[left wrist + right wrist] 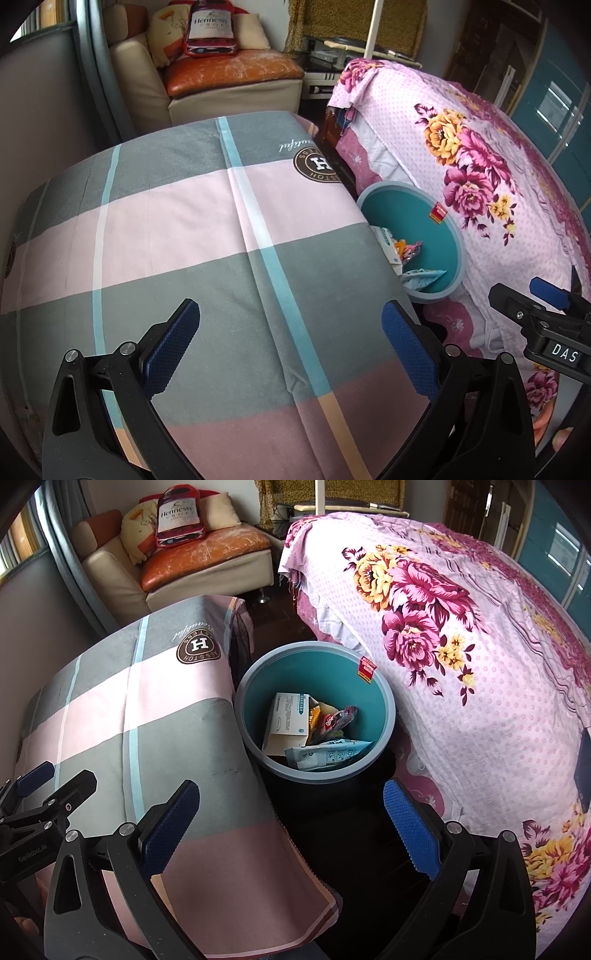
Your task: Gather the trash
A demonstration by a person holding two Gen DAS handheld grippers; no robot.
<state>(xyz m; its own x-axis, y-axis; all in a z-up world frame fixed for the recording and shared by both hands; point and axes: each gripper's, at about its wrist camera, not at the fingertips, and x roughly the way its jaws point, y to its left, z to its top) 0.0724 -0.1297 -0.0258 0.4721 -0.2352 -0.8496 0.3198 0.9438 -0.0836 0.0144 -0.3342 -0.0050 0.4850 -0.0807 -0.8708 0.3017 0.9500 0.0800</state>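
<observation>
Both grippers empty, jaws apart, bin between beds

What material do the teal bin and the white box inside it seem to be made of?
The teal bin looks like moulded plastic: smooth, even wall, rolled grey-blue rim, slight sheen. The white box seems thin cardboard: flat printed panels, sharp folded edges, matte surface. Neither can be confirmed by look alone.

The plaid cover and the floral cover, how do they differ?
The plaid cover has broad grey and pink blocks with thin blue stripes and a round H logo; the floral cover is dotted pale pink with magenta and yellow flowers. Plaid lies left of the bin, floral right. Both drape down beside it.
</observation>
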